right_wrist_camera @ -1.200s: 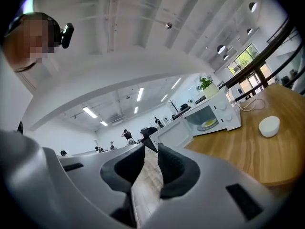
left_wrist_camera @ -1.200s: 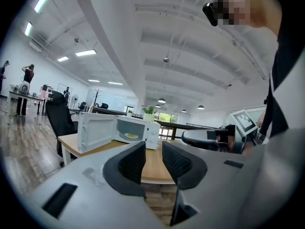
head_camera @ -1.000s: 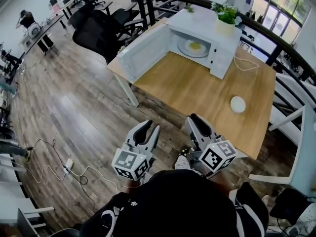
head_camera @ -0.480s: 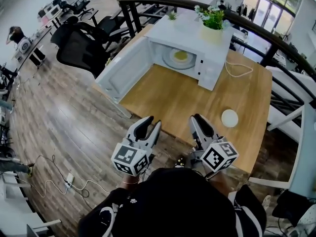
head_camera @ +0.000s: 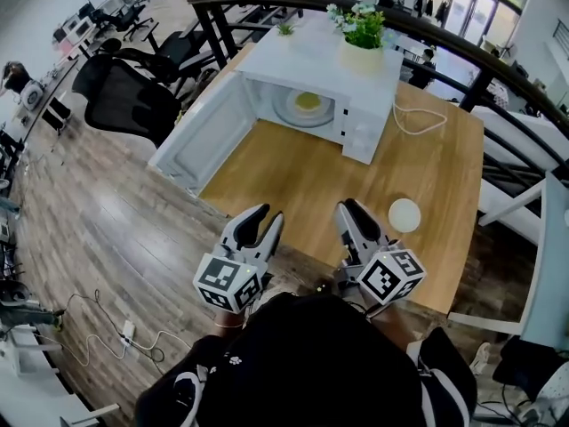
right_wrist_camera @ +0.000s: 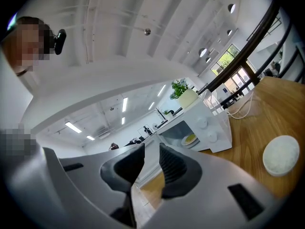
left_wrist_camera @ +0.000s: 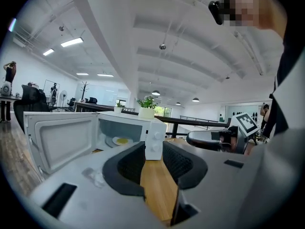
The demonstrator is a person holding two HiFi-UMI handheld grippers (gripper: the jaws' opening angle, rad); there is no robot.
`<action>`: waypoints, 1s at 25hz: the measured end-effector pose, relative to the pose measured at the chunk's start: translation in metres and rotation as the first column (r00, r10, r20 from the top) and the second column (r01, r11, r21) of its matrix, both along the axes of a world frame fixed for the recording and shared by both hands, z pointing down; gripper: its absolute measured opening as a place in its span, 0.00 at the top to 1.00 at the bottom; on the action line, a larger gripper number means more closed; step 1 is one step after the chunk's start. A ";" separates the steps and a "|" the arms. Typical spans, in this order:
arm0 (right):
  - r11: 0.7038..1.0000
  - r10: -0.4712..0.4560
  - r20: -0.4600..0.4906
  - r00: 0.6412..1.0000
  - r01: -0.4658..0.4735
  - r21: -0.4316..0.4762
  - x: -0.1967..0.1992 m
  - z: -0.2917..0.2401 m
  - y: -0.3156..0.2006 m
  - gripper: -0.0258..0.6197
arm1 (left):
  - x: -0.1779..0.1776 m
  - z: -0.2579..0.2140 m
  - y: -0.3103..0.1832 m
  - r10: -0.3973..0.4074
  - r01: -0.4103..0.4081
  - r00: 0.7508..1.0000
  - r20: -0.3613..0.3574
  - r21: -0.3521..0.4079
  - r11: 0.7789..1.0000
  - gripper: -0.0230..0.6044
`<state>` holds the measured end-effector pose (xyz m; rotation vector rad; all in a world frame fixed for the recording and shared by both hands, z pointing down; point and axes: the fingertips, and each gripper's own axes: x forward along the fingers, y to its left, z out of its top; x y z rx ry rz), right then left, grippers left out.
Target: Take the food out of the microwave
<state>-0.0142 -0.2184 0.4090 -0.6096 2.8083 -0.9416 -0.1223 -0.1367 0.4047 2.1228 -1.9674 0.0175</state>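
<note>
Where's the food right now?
Head view, top centre: the food lies on a plate inside the open microwave, which carries a potted plant.

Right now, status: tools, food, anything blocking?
Left tool open, empty; right tool open, empty. Food on plate inside microwave, door open. Nothing in the way on table; white disc off right.

All three views toward microwave [head_camera: 313,53]

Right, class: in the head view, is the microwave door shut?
No, the microwave door stands wide open, showing the plate of food inside the microwave.
</note>
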 end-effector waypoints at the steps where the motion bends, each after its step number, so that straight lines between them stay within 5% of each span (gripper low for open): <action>1: 1.000 0.006 -0.001 1.000 -0.006 -0.003 0.000 0.001 -0.002 0.83 | -0.001 0.001 -0.003 0.003 -0.003 1.000 -0.001 -0.003 1.000 0.81; 17: 0.976 0.217 -0.069 0.974 -0.217 0.008 -0.019 0.007 -0.062 0.82 | -0.067 0.020 -0.111 0.155 -0.154 0.988 0.005 -0.027 0.988 0.81; 25: 0.959 0.280 -0.127 0.952 -0.283 -0.008 -0.079 0.019 -0.094 0.82 | -0.132 0.032 -0.163 0.207 -0.206 0.978 0.009 -0.048 0.977 0.81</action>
